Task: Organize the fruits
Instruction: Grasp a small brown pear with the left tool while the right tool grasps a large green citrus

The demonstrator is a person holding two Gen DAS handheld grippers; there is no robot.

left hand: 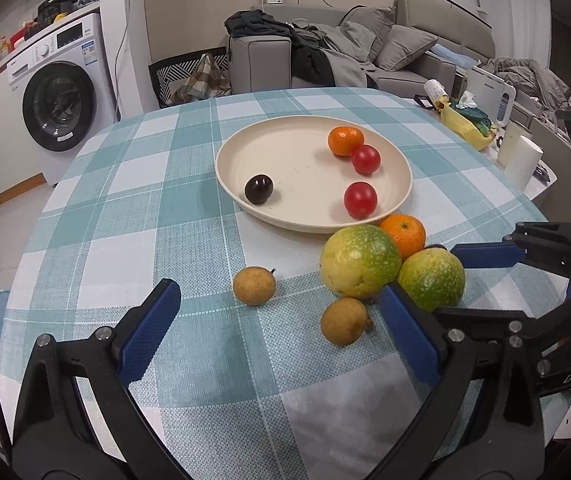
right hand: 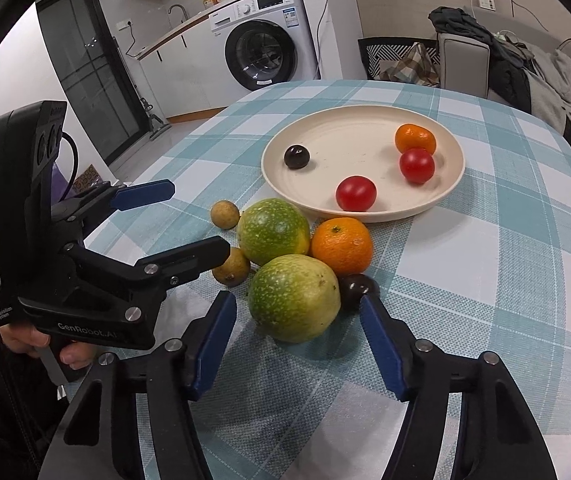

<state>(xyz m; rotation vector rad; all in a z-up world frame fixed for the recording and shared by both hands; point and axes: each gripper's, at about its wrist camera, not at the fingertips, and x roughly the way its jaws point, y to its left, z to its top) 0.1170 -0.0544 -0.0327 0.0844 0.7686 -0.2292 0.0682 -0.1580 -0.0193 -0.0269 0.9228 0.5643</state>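
A cream plate [left hand: 285, 160] [right hand: 349, 128] holds a small orange [left hand: 345, 141], two red tomatoes [left hand: 360, 199] [left hand: 366, 159] and a dark plum [left hand: 258, 189]. On the cloth in front of it lie two green-yellow fruits [left hand: 359, 262] [left hand: 431, 278], an orange [left hand: 403, 236], two brown longans [left hand: 254, 285] [left hand: 344, 321] and a second dark plum [right hand: 355, 289]. My left gripper [left hand: 279, 296] is open, its fingers either side of the longans. My right gripper [right hand: 295, 308] is open around the nearer green-yellow fruit [right hand: 294, 298], not touching it.
The round table has a teal checked cloth [left hand: 145, 220]. White cups [left hand: 521, 160] and a yellow bag [left hand: 463, 122] stand at the far right edge. A washing machine [left hand: 57, 96] and a sofa [left hand: 365, 52] lie beyond.
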